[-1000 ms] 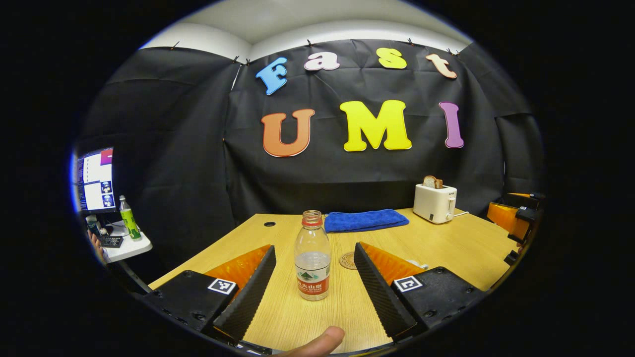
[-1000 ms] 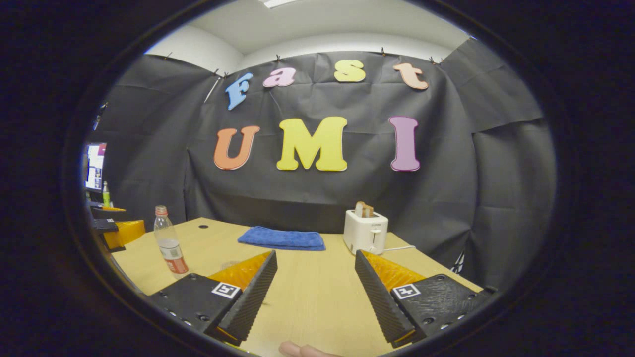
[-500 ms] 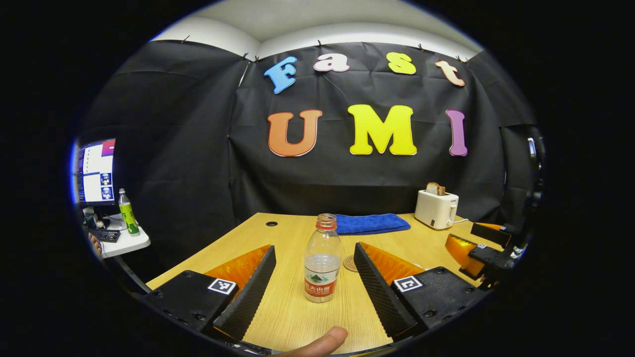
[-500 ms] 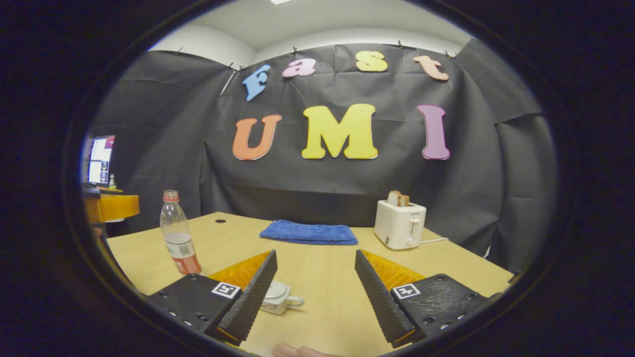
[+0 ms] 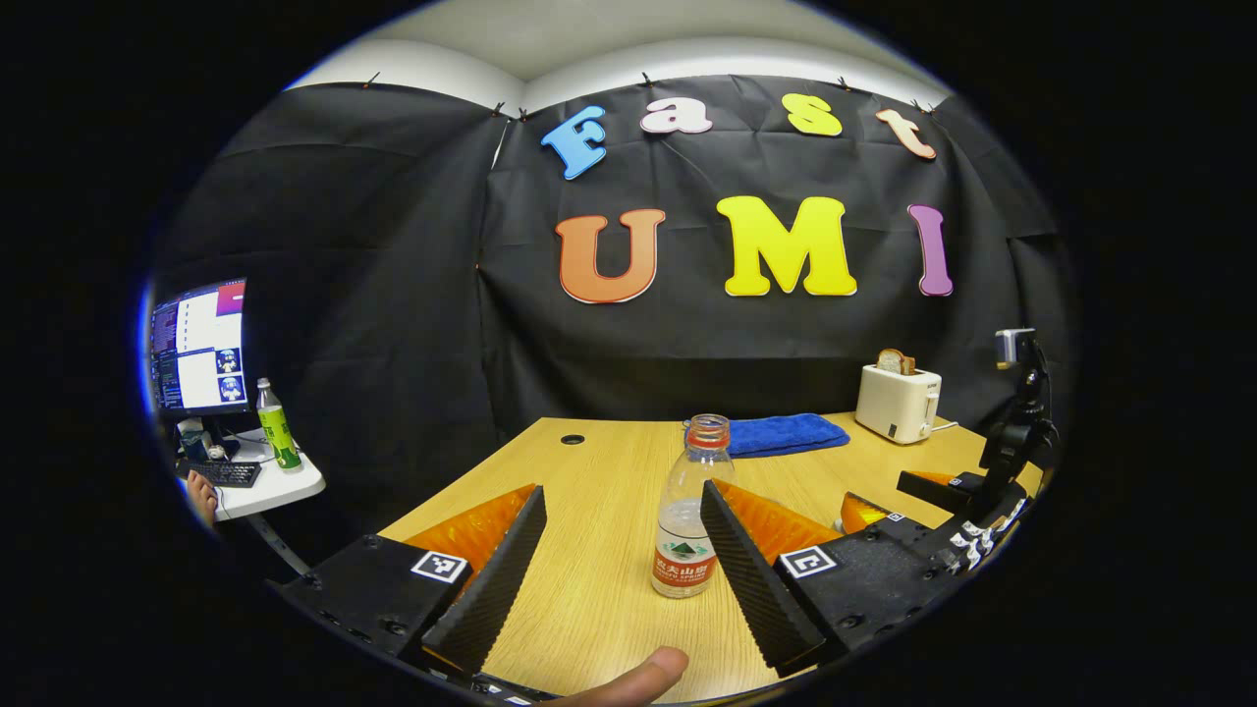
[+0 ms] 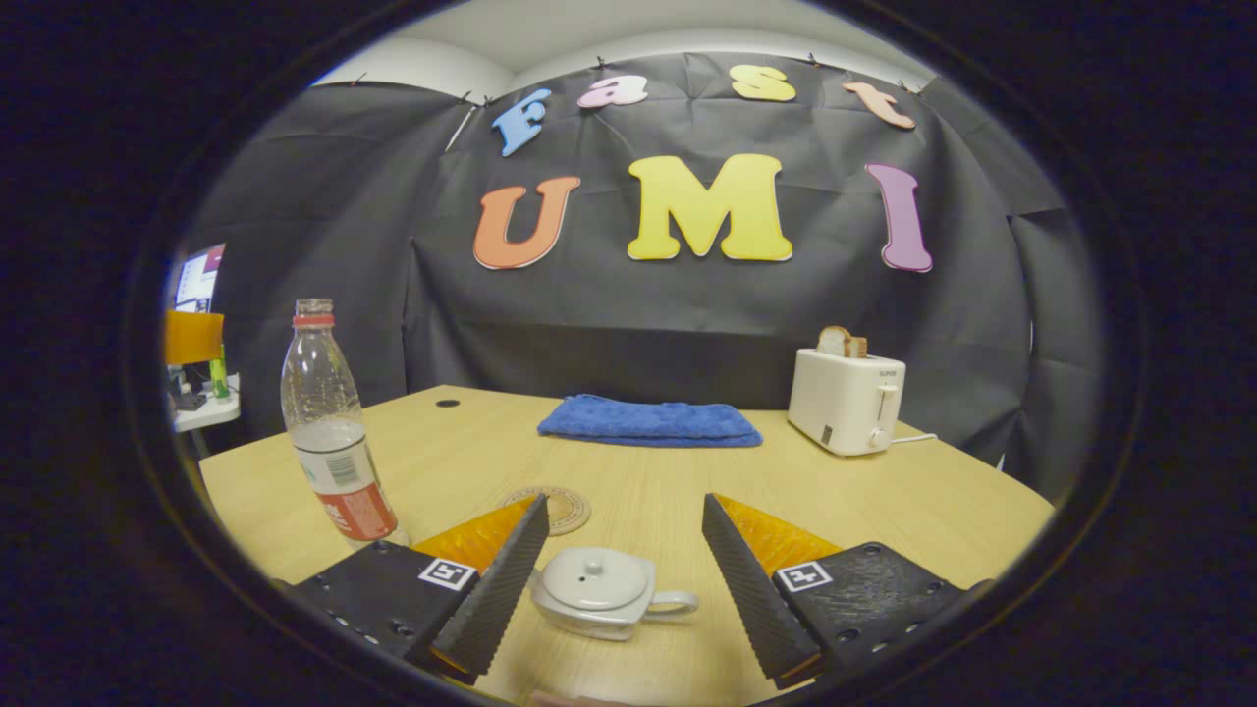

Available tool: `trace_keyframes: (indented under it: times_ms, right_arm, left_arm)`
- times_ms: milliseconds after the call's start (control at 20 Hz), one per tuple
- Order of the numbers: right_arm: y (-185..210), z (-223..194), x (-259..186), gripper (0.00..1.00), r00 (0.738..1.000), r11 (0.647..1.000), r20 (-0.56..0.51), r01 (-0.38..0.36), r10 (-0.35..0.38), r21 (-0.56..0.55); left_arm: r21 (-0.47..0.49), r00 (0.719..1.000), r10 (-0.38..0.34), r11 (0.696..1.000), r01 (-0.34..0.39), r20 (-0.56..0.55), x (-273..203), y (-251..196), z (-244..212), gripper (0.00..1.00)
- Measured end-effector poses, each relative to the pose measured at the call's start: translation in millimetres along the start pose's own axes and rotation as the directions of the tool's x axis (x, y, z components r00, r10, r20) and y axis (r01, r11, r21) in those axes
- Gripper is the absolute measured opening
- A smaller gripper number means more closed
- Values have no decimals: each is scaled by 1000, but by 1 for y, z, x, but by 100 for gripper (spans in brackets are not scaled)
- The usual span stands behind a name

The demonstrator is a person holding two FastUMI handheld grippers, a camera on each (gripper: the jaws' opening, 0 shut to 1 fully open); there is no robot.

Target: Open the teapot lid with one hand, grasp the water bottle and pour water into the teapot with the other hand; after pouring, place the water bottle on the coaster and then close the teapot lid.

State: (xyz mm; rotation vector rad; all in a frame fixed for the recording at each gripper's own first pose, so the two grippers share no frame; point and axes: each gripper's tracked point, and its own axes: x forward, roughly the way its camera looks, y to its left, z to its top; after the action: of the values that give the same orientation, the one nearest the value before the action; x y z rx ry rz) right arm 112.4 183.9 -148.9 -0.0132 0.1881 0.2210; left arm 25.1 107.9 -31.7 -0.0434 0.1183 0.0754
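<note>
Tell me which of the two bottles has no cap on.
The clear water bottle on the wooden table; its neck is open. The green bottle beside the monitor is capped.

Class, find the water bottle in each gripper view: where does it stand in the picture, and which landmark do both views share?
Left gripper view: water bottle stands low at centre, beside the right-hand finger of the left gripper.
Right gripper view: water bottle stands at far left on the table.
Shared landmark: blue towel.

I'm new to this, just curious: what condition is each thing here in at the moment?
Bottle: upright, uncapped, partly filled.
Teapot: lid on.
Coaster: bare.
Toaster: bread sticking out of its slot.
Towel: folded flat.
Left gripper: open.
Right gripper: open, teapot between its fingers.
</note>
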Motion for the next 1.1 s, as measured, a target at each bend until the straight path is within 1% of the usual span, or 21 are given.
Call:
trace_keyframes:
  times_ms: [100, 150, 200, 250, 300, 350, 400, 500, 550, 600, 650, 700, 850, 900, 950, 1000, 1050, 1100]
  right_arm:
    - [1, -5, 5, 91, 1000, 1000, -11, 1, -1, 6]
    - [0, -6, 6, 87, 1000, 1000, -13, 9, -9, 6]
    - [-2, -9, 6, 75, 1000, 1000, -16, 24, -24, 4]
    - [-2, -12, 7, 69, 999, 1000, -23, 30, -30, 3]
    - [0, -14, 8, 54, 999, 1000, -26, 20, -20, 6]
    - [2, -15, 7, 51, 1000, 1000, -25, 10, -10, 13]
    - [3, -13, 7, 43, 1000, 1000, -21, 7, -6, 15]
    - [3, -16, 6, 35, 1000, 1000, -19, -1, 1, 10]
    - [3, -16, 6, 33, 1000, 1000, -16, -8, 9, 15]
    - [3, -16, 6, 33, 1000, 1000, -23, -17, 18, 23]
    - [2, -16, 7, 36, 999, 999, -22, -27, 27, 23]
    - [3, -15, 6, 33, 999, 999, -24, -28, 28, 19]
    - [10, -15, 4, 33, 998, 999, -34, -46, 45, -10]
    - [10, -14, 6, 16, 999, 999, -30, -35, 34, -26]
    - [10, -15, 5, 8, 999, 999, -35, -30, 29, -35]
    - [11, -19, 8, 8, 999, 999, -37, -35, 34, -28]
    - [11, -21, 4, 14, 999, 999, -35, -40, 40, -22]
    - [13, -15, 8, 5, 998, 999, -39, -48, 47, -17]
  left_arm:
    - [-2, 1000, -3, 1000, 3, -2, 1, 1, -1, 99]
    - [-3, 1000, -4, 1000, 4, -5, 2, 2, -2, 99]
    - [-2, 1000, -3, 1000, 3, -9, 2, 2, -3, 99]
    - [0, 1000, -2, 1000, 2, -12, 2, 2, -4, 99]
    - [3, 1000, -1, 1000, 1, -14, 3, 1, -5, 99]
    - [5, 1000, -1, 1000, 1, -16, 4, 2, -6, 99]
    - [7, 1000, -3, 1000, 4, -16, 4, 0, -6, 99]
    - [16, 1000, -6, 1000, 7, -17, 3, -1, -6, 99]
    - [20, 1000, -8, 1000, 8, -19, 3, -3, -6, 99]
    - [23, 1000, -10, 1000, 11, -20, 4, -4, -7, 99]
    - [23, 1000, -12, 1000, 13, -21, 4, -5, -8, 99]
    - [22, 1000, -14, 1000, 14, -23, 4, -5, -8, 99]
    - [25, 999, -12, 1000, 13, -30, 5, -6, -11, 99]
    - [30, 999, -13, 999, 13, -30, 5, -7, -11, 99]
    - [35, 999, -11, 999, 12, -31, 5, -6, -11, 99]
    - [38, 1000, -9, 999, 10, -30, 5, -7, -11, 99]
    - [38, 999, -13, 999, 14, -29, 5, -7, -11, 99]
    - [37, 999, -18, 999, 19, -27, 5, -8, -10, 99]
